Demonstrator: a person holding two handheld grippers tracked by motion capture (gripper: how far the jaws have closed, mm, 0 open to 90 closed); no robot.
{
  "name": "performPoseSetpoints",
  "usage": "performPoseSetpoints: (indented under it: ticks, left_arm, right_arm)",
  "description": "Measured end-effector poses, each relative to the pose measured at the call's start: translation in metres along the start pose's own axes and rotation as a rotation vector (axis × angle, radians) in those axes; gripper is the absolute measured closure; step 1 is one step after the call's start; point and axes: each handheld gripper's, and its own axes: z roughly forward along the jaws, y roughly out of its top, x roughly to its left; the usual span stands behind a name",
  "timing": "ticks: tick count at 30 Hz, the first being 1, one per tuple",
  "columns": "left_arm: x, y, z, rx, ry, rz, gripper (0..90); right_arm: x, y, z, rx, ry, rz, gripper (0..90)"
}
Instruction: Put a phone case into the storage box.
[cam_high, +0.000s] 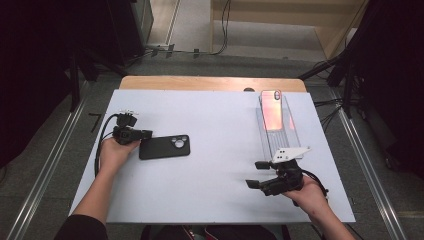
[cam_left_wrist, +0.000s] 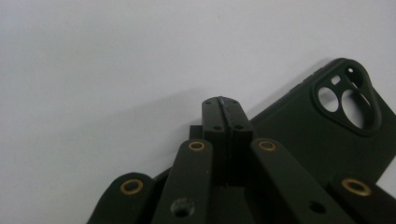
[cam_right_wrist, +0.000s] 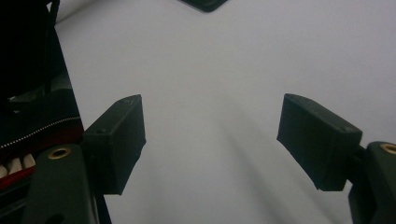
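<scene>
- Black phone case flat on the white desk, camera cutout up, probably laid out for fitting.
- Left gripper at the case's left end, jaws pressed fully together; tips against the case edge in the left gripper view, nothing visibly pinched between them, likely set to nudge or pin it.
- Right gripper well to the right of the case, jaws wide apart, empty, apparently waiting.
- Pink phone propped on a clear stand, far right of the case.
</scene>
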Motion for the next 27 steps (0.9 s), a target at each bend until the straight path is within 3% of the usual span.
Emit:
performPoseSetpoints:
  ticks: [13, 21, 23, 27]
  left_arm:
    - [-0.015, -0.02, -0.012, 0.02, -0.036, 0.008, 90.0]
    - [-0.029, -0.03, -0.018, 0.041, -0.101, 0.02, 90.0]
    - [-0.032, -0.031, -0.018, 0.042, -0.099, 0.027, 90.0]
    - [-0.032, -0.03, -0.023, 0.007, -0.113, 0.02, 89.0]
  right_arm:
    - [-0.002, 0.0, 0.003, -0.004, -0.011, -0.021, 21.4]
    - [-0.003, 0.001, 0.005, 0.001, -0.009, -0.023, 21.4]
    - [-0.004, 0.001, 0.005, 0.004, -0.009, -0.021, 21.4]
    - [-0.005, 0.001, 0.004, -0.001, -0.009, -0.019, 21.4]
